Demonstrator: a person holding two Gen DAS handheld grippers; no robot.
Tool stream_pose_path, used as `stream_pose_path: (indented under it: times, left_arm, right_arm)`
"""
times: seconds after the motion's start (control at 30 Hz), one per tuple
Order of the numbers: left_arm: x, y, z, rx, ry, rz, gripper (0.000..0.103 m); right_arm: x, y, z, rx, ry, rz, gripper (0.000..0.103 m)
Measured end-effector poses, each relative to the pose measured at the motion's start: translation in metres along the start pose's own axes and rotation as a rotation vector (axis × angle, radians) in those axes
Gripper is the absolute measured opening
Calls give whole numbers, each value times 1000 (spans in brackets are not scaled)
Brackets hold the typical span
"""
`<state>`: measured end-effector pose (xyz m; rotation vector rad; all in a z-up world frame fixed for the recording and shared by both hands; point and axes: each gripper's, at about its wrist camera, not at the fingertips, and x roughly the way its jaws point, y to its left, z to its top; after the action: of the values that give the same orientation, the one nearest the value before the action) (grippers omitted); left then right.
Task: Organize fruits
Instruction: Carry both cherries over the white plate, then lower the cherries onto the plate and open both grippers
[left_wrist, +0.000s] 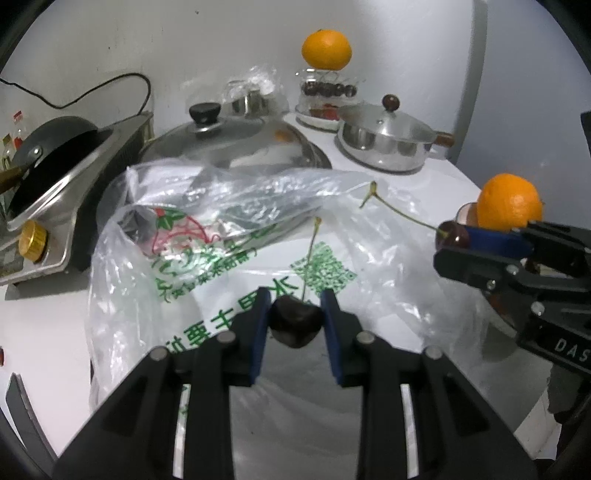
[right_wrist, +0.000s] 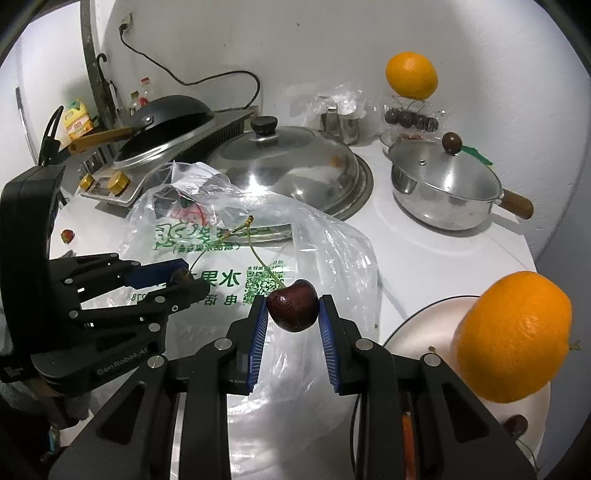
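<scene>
My left gripper (left_wrist: 294, 314) is shut on a dark cherry (left_wrist: 294, 325) with a long stem, above a clear plastic bag (left_wrist: 221, 236) with green print. My right gripper (right_wrist: 291, 314) is shut on another dark cherry (right_wrist: 293, 310) with a stem; it also shows at the right of the left wrist view (left_wrist: 452, 236). An orange (right_wrist: 513, 336) sits on a pink plate (right_wrist: 424, 332) at the right, with another cherry (right_wrist: 517, 424) beside it. A second orange (right_wrist: 412, 75) rests on a glass jar of cherries (right_wrist: 410, 120) at the back.
A large domed pot lid (right_wrist: 284, 162) lies behind the bag. A steel saucepan (right_wrist: 443, 188) with a lid stands at the right. A stove with a black pan (right_wrist: 166, 122) is at the left. A small strawberry (right_wrist: 67, 235) lies on the white counter.
</scene>
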<state>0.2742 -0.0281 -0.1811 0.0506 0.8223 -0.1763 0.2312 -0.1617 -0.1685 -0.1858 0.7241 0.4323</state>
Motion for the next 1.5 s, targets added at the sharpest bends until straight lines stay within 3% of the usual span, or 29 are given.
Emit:
stream_pose_path:
  times: [0.87, 1.5]
  left_arm:
    - [-48, -56, 3, 62, -80, -52, 29]
    - [-50, -109, 3, 108, -75, -104, 29]
  right_arm:
    - [-66, -27, -33, 44, -61, -63, 30]
    - [-97, -64, -62, 92, -68, -102, 30]
